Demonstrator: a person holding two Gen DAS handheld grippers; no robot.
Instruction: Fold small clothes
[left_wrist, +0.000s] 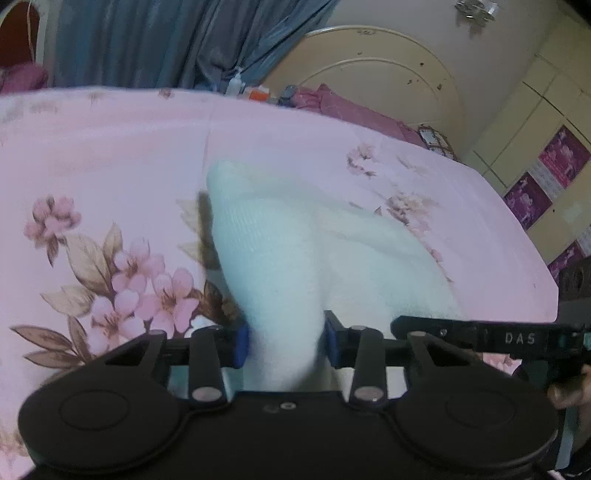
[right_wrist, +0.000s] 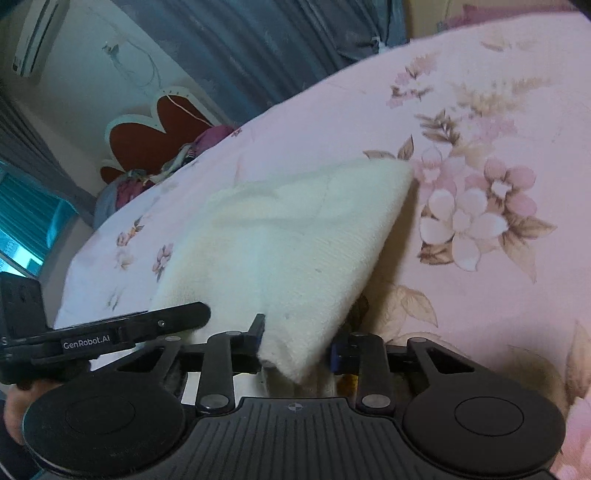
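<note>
My left claw (left_wrist: 284, 341) is clamped on one near corner of the white garment (left_wrist: 295, 236), blue pads pinching a bunched wad of the knit so it cannot slip. My right claw (right_wrist: 297, 345) bites the other near corner of the same piece, the cloth draped over its jaws. I hold both corners at once so the edge lifts evenly and can be carried over as one fold. The near half rises off the bed (left_wrist: 110, 147) while the far part lies on the flowered pink sheet (soft fabric, it sags between the grips). The pictures are blurred, so I only guess it is a small top. Each claw shows in the other's view, close alongside.
</note>
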